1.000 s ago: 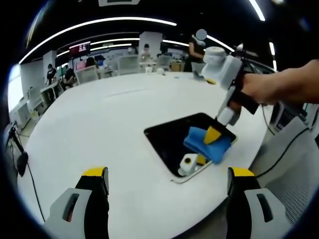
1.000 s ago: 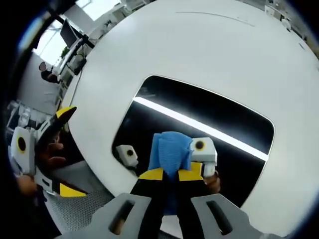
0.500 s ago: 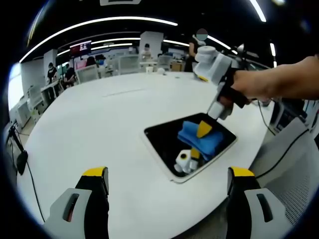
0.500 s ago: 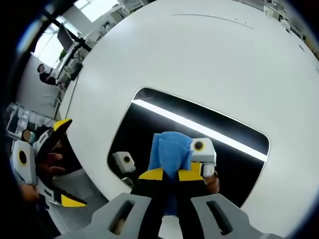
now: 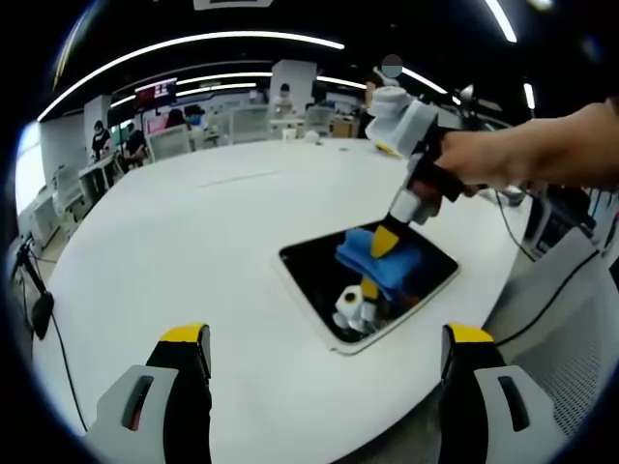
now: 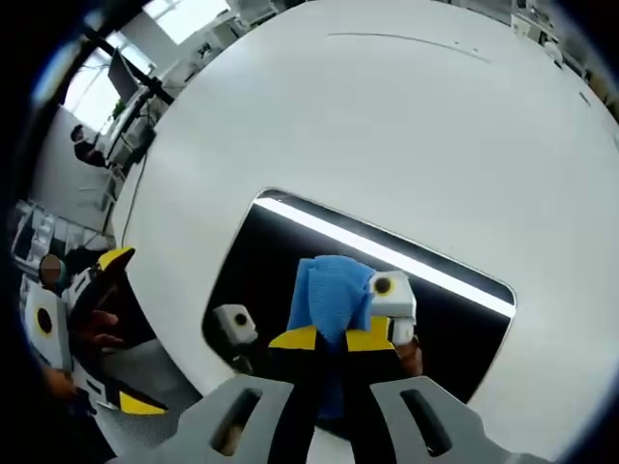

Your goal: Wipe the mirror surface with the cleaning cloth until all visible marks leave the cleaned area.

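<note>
A dark rectangular mirror (image 5: 329, 275) (image 6: 290, 261) lies flat on the round white table (image 5: 193, 251), near its front right edge. A blue cleaning cloth (image 5: 379, 261) (image 6: 329, 295) rests pressed on the glass. My right gripper (image 5: 384, 242) (image 6: 329, 340) is shut on the cloth, held by a hand reaching in from the right of the left gripper view. The glass mirrors a ceiling light strip and the gripper itself. My left gripper (image 5: 324, 362) hangs open above the table's near edge, well short of the mirror; it also appears at the left of the right gripper view (image 6: 92, 329).
The table top (image 6: 435, 126) stretches wide and bare beyond the mirror. Desks, chairs and several people stand in the office behind (image 5: 193, 121). A grey mesh chair (image 5: 571, 319) sits off the table's right edge, with cables nearby.
The right gripper has slid the cloth across the mirror, away from its near corner toward the middle and far side. The left gripper has stayed still.
</note>
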The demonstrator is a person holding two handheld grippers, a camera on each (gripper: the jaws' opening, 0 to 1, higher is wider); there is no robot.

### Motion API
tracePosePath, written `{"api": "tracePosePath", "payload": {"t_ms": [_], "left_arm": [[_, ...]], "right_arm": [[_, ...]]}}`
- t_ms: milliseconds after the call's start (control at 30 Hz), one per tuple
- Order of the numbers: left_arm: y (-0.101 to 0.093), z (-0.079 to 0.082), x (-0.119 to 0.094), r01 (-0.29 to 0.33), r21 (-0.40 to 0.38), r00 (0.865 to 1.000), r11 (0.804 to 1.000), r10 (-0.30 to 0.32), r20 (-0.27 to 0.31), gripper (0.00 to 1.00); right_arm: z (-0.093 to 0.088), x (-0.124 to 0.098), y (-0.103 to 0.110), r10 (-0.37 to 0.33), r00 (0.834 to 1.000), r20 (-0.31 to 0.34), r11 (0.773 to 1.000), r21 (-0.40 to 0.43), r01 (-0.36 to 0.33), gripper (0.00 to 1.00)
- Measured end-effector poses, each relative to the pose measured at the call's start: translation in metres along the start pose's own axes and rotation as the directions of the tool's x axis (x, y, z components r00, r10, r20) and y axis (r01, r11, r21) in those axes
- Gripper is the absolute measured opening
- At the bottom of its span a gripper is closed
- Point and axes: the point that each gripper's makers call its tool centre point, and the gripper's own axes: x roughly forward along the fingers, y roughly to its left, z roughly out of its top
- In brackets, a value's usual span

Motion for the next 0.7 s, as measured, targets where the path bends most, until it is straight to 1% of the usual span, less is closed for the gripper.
{"api": "tracePosePath", "payload": {"t_ms": [267, 700], "left_arm": [[0.001, -0.001, 0.0, -0.002, -0.001, 1.0, 1.0, 0.002, -0.002, 1.0], [0.0, -0.002, 0.001, 0.001, 0.0, 1.0, 1.0, -0.001, -0.008, 1.0]], "right_arm": [[0.01, -0.002, -0.002, -0.012, 1.0, 0.0, 1.0, -0.003, 0.012, 0.02], [0.032, 0.003, -0.013, -0.022, 1.0, 0.012, 1.0, 0.007, 0.022, 0.02]]}}
